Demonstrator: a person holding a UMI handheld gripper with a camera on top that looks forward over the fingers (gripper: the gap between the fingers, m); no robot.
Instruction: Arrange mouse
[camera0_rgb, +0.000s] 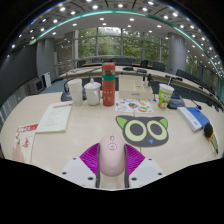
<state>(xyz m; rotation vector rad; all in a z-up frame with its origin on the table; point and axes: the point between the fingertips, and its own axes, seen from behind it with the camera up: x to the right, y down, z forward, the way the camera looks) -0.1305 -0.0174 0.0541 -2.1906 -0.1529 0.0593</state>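
Observation:
A pale pink computer mouse (111, 157) sits between my two fingers, its scroll wheel pointing away from me. My gripper (111, 163) is shut on the mouse, with the magenta pads (90, 157) pressing on both of its sides. Just beyond the mouse lies a mouse pad with a cat face (142, 128) on the light wooden table (75, 135). I cannot tell whether the mouse rests on the table or is lifted off it.
Beyond the fingers stand a red bottle (108, 84), a white cup (92, 93), a green cup (165, 95) and a clear container (74, 89). A notebook (54, 118) lies at the left, a blue item (194, 117) at the right. Chairs and windows are behind.

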